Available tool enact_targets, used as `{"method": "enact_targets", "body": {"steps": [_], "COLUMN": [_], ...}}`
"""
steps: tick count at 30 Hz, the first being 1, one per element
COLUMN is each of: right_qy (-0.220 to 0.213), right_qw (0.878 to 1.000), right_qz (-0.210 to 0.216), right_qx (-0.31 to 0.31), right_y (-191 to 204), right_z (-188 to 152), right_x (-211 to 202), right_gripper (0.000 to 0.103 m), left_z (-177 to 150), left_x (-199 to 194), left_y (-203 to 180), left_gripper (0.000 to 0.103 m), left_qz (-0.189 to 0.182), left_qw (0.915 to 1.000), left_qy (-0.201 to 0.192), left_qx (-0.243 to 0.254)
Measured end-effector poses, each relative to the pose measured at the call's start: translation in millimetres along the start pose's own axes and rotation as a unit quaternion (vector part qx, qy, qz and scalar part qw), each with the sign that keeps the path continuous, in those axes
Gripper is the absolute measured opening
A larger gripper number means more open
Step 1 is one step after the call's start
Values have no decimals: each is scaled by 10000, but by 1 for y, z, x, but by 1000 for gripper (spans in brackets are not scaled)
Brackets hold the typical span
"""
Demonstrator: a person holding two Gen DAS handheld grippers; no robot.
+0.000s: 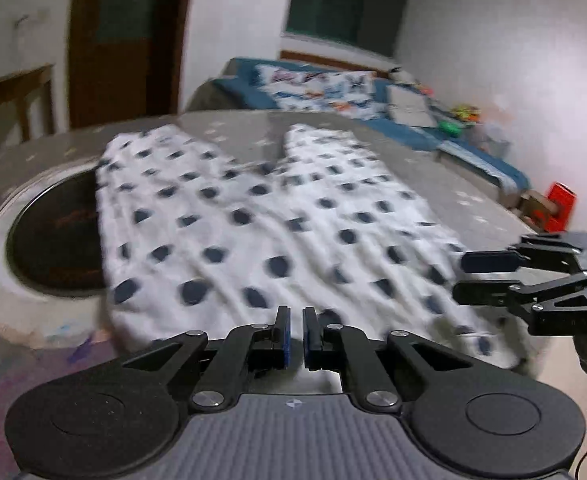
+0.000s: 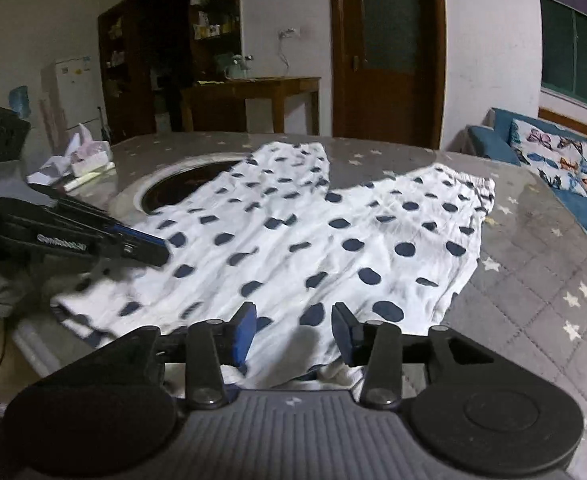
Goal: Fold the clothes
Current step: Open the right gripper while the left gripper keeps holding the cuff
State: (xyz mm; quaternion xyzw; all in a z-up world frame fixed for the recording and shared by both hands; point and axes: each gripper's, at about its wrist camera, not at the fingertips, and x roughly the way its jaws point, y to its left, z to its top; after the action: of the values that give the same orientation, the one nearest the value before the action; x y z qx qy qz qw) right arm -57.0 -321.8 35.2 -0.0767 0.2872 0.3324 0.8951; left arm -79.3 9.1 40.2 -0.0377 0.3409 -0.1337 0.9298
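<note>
Grey star-patterned cloth covers the round table [image 2: 533,280], where white shorts [image 2: 313,236] with dark dots lie spread flat, partly over a round dark inset [image 2: 181,188]. At the near hem, the left gripper [image 1: 296,320] has its jaws almost together, though whether they pinch fabric is unclear. Beside it, the right gripper [image 2: 293,320] stands open over the hem.
</note>
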Motion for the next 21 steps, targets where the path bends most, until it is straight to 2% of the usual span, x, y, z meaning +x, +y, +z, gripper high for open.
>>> {"method": "enact_targets", "body": {"steps": [6, 14, 21], "right_qy": [70, 35, 6], "right_qw": [9994, 9989, 9985], "right_qz": [-125, -210, -262], "right_qx": [313, 424, 473], "right_y": [-16, -13, -3], "right_z": [-16, -20, -22], "right_x": [7, 4, 1], "right_gripper": [42, 44, 47], "left_z": [-6, -9, -7], "left_x": [-3, -4, -7], "left_y": [15, 25, 26], "left_gripper": [8, 8, 4], "left_qz": [186, 330, 466], "left_qw": [9997, 9993, 9989], "left_qy": [47, 78, 83], "left_qx": [-137, -129, 15]}}
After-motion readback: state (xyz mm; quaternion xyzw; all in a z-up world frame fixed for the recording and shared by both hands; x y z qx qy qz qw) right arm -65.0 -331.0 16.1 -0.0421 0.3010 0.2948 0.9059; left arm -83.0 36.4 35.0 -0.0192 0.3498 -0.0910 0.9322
